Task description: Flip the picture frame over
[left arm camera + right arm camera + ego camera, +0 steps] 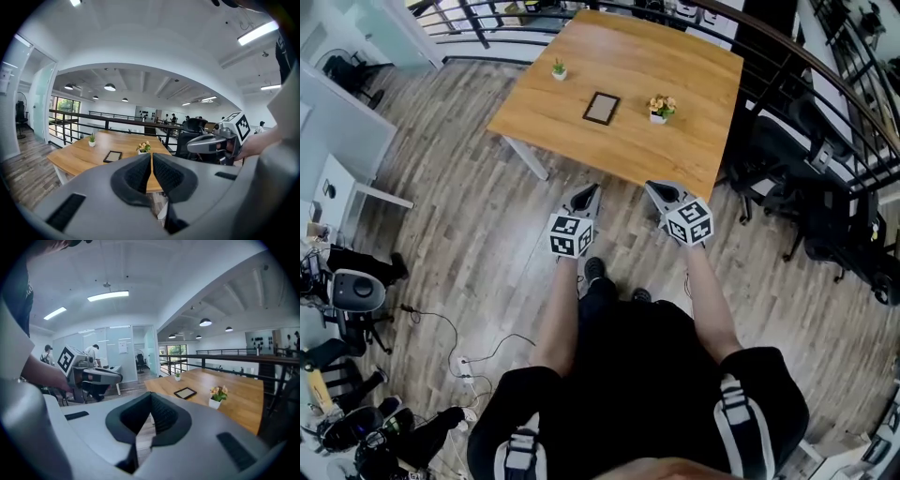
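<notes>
1. Nearest the camera, a person in dark clothing is seen from above, with both forearms stretched forward.
2. The left gripper (589, 194) is clenched, its ribbed dark pads pressed together on nothing. The right gripper (661, 194) is likewise clamped shut and empty. The two are held side by side over the floor, just short of the table's near edge.
3. The only markings that can be made out are black-and-white square patterns on the left marker cube (571, 234) and the right marker cube (689, 222).
4. Under both grippers, a wood-plank floor (469, 216) in grey-brown tones is seen.
5. Ahead of both grippers stands a light wooden table (628, 56) on white legs.
6. The picture frame (601, 108) lies flat on the table, well ahead of both gripper tips and touched by neither. It is a small rectangle with a dark border around a pale grey panel.
7. Right of the frame is a white pot of flowers (660, 109). Further off, to its left, is a small green plant (559, 69).
8. Beyond the table, a dark railing (787, 58) is seen, and black office chairs (806, 206) stand to the right of the right gripper. Glass partitions and ceiling lamps are shown in the gripper views.
</notes>
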A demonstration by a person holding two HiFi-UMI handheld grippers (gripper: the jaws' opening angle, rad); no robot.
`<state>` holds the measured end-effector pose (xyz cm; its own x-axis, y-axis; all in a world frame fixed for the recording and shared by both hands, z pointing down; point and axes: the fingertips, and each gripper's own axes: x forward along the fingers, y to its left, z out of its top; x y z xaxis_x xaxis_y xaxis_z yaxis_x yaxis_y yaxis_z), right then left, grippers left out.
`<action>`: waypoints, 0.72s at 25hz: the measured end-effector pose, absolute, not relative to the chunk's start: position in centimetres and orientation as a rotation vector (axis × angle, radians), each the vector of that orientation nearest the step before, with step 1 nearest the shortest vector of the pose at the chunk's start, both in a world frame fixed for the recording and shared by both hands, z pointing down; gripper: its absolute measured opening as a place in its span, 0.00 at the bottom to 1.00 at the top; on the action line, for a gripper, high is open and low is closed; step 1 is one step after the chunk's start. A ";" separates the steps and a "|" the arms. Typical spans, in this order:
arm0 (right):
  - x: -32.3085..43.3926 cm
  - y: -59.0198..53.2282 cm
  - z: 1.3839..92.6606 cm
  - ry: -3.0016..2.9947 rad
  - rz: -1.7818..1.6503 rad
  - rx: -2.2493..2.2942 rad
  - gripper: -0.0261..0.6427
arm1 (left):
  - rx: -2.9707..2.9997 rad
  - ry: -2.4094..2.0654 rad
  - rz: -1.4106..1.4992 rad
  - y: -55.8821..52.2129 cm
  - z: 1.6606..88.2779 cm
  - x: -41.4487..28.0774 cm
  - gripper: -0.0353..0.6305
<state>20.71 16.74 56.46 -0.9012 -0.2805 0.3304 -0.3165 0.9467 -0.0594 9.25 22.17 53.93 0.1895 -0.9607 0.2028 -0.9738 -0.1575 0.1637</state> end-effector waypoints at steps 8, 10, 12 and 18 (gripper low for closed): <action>17.2 12.4 56.6 -2.716 0.153 0.621 0.05 | 2.236 -1.801 -0.002 18.3 53.2 2.5 0.10; 16.2 11.7 56.7 -2.712 0.171 0.656 0.05 | 2.251 -1.776 0.006 17.5 53.3 1.3 0.10; 15.1 11.3 56.9 -2.706 0.184 0.680 0.05 | 2.261 -1.755 0.009 16.8 53.5 0.1 0.10; 12.2 10.6 57.6 -2.691 0.200 0.737 0.05 | 2.304 -1.701 0.042 15.7 54.1 -2.6 0.10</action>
<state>12.15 10.58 57.60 -0.8065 -0.4681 0.3612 -0.5164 0.8552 -0.0447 -2.62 15.71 54.07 0.3077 -0.9332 0.1854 -0.9412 -0.2700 0.2030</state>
